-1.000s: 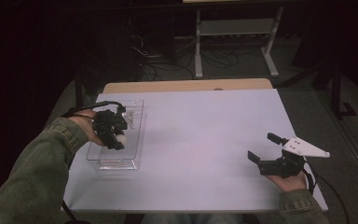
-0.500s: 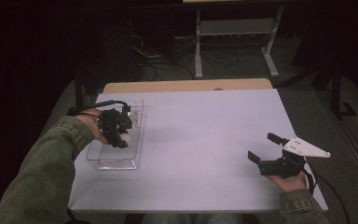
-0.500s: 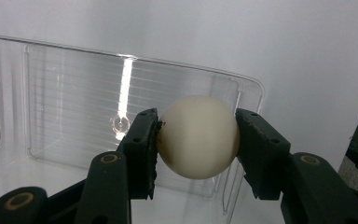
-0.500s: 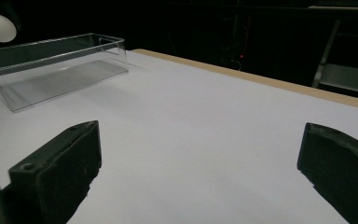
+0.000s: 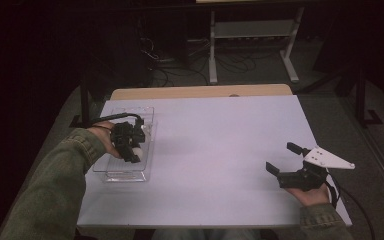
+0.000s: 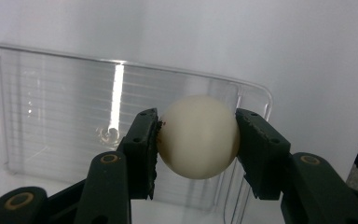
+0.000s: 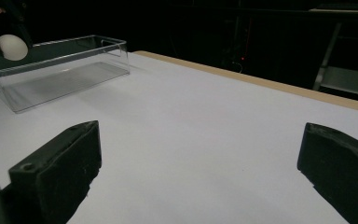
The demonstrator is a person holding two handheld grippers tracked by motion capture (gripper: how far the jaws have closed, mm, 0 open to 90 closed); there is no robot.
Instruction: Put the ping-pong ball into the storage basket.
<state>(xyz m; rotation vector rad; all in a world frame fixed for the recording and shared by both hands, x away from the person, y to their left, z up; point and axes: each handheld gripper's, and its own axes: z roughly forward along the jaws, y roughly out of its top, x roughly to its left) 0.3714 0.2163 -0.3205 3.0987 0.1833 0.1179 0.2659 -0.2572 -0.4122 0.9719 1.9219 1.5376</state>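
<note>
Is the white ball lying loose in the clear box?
No, the left gripper's fingers pinch the white ball above the clear box.

1. Both arms wear olive green sleeves (image 5: pixel 55 185).
2. The left gripper (image 6: pixel 196 140) has black jaws with small brass rings.
3. The right gripper (image 5: pixel 286 161) is black with a grey three-cornered plate and a black cable.

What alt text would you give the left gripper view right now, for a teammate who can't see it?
The left gripper is shut on a cream-white ball, one black pad on each side, above a clear plastic tray. The tray sits on a white table.
</note>
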